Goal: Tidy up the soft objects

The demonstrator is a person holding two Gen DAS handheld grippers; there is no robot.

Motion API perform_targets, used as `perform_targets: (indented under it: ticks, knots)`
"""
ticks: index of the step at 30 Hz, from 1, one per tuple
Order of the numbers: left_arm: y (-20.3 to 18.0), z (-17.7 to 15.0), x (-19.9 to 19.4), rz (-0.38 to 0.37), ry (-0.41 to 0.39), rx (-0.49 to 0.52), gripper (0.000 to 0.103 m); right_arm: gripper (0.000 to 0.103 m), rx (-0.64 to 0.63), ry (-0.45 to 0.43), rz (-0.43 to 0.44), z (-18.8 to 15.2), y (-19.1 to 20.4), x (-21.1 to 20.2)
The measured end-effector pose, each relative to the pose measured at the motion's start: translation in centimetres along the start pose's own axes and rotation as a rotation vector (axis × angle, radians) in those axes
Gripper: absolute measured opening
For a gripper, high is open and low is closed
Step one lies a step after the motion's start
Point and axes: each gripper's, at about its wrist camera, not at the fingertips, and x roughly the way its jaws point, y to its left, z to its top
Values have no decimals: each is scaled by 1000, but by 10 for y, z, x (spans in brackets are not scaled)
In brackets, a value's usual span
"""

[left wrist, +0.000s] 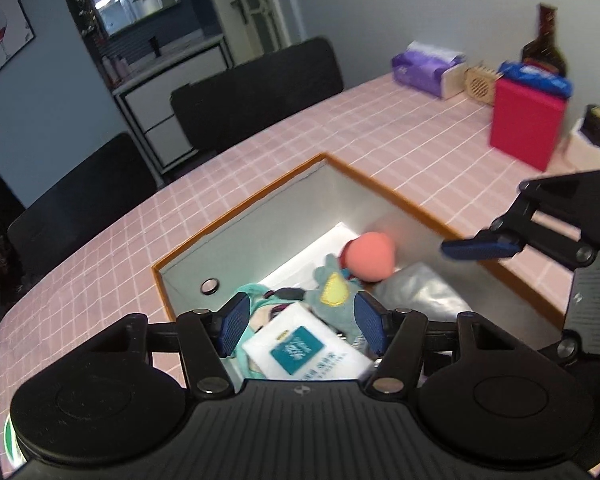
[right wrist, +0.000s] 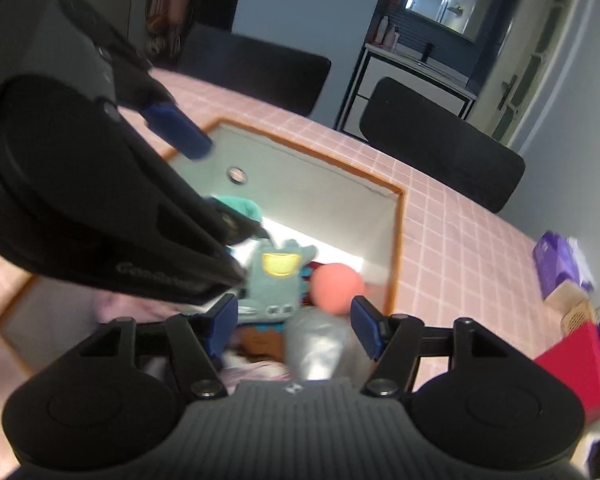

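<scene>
Left wrist view shows the left gripper (left wrist: 300, 322) tilted down over the orange-rimmed box (left wrist: 260, 194), jaws wide and empty above a white tissue pack (left wrist: 304, 350) hidden from the other camera. Right wrist view shows the right gripper (right wrist: 294, 326) likewise wide (nothing gripped), above the teal plush (right wrist: 274, 280), pink ball (right wrist: 337, 288) and silver pouch (right wrist: 320, 346) inside.

Box (left wrist: 380, 188) mouth unobstructed from above
</scene>
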Motion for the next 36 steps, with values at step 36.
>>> perform_targets:
  ticks: [36]
  knots:
    - [95, -256, -169, 125, -493, -254, 83, 97, 457, -399, -190, -84, 203, -124]
